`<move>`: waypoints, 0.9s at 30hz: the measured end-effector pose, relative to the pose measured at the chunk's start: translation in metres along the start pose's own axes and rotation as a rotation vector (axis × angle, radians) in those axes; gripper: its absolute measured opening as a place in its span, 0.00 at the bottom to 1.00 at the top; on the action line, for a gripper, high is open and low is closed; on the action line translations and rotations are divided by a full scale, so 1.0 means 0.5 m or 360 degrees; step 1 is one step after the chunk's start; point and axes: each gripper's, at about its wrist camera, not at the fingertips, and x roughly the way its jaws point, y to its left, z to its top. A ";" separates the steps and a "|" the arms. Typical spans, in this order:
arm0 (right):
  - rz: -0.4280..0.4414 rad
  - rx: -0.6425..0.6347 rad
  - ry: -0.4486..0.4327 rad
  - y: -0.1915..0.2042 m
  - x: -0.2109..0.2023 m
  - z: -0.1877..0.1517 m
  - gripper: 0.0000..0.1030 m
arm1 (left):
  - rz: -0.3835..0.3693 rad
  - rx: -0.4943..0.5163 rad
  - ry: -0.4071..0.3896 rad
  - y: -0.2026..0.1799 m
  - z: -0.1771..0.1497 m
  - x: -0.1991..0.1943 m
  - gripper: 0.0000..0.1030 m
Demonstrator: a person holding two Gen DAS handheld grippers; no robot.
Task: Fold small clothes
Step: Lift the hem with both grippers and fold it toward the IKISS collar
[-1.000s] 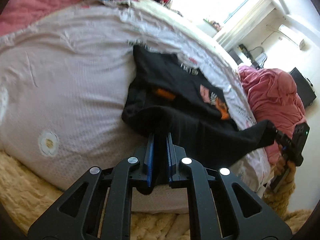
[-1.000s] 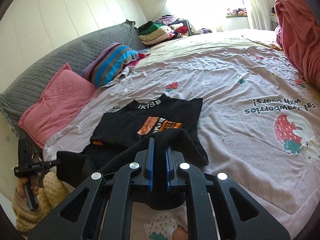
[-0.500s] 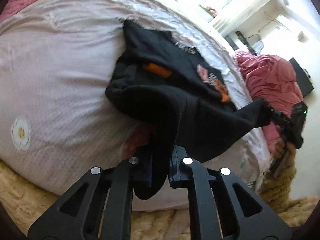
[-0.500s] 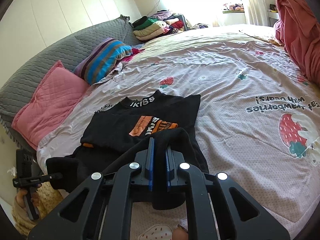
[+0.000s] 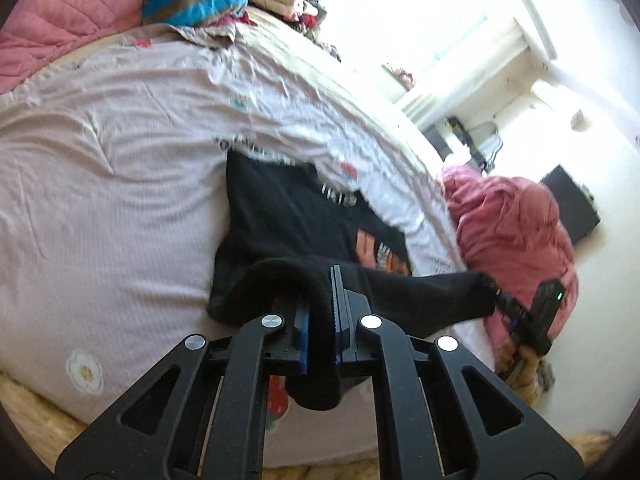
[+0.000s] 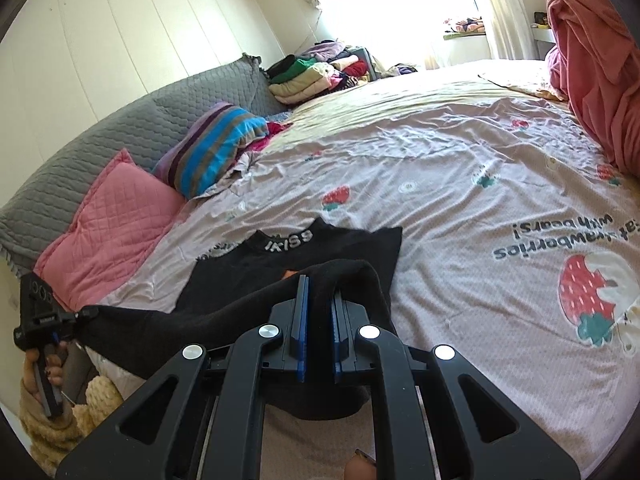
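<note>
A small black top (image 5: 288,216) with an orange print and white collar lettering lies on the pink strawberry bedsheet (image 5: 100,168); it also shows in the right wrist view (image 6: 248,276). My left gripper (image 5: 320,312) is shut on one corner of its bottom hem. My right gripper (image 6: 318,320) is shut on the other corner. The hem is lifted and stretched taut between them, above the lower part of the top. Each gripper shows in the other's view: the right one (image 5: 496,290) and the left one (image 6: 82,314).
A pink cushion (image 6: 108,224) and a striped pillow (image 6: 212,144) lie at the bed's head against a grey quilted headboard (image 6: 100,132). A stack of folded clothes (image 6: 316,74) sits beyond. A pink blanket heap (image 6: 592,60) lies on the far side. A fluffy beige rug (image 5: 32,416) borders the bed.
Both grippers have lifted the hem higher and carried it towards the collar. The fold covers more of the orange print than before.
</note>
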 end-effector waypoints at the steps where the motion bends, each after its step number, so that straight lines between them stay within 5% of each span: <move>1: -0.0009 -0.0006 -0.0013 0.001 0.000 0.006 0.08 | -0.0004 -0.0009 -0.0018 -0.002 0.012 -0.002 0.02; 27: -0.0094 0.0099 0.0041 -0.057 0.141 0.062 0.08 | 0.0252 -0.0015 -0.0028 0.018 0.131 0.127 0.02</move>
